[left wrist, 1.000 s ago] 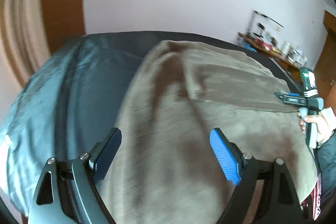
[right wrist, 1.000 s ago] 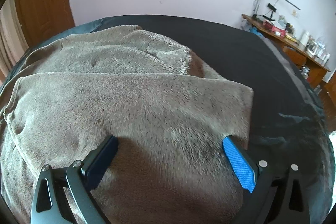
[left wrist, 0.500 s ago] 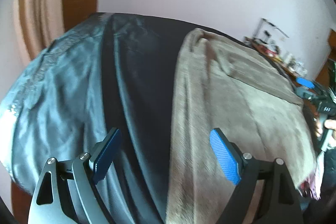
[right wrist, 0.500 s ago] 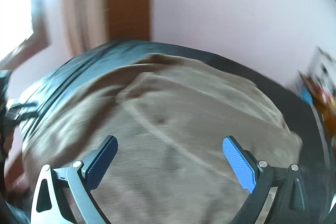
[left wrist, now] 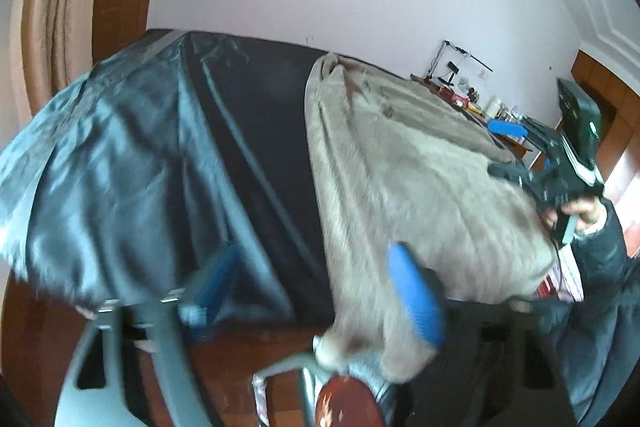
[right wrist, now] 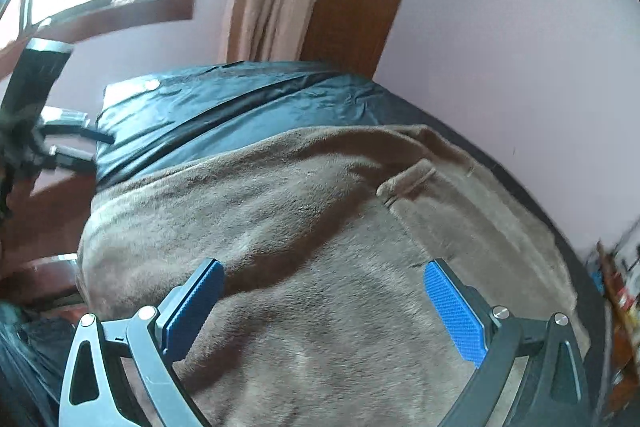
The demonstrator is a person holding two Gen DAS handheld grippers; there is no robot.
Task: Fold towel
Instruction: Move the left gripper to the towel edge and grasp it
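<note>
Towel (left wrist: pixel 420 187) corner between closing left hand-held gripper (left wrist: pixel 320 295).

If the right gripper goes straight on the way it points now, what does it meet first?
Most likely the fuzzy grey-brown towel spread over the dark shiny bed cover. The right gripper stands open above the towel, angled down at it; how far above is unclear.

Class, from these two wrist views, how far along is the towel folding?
Done: the grey-brown towel already lies doubled on the dark bedcover, one layer's edge showing across it.
In hand: the left claw is closing at the towel's near corner at the bed's edge, not yet pinching; the right claw hangs open above the cloth.
Left: gripping and the next fold.
</note>
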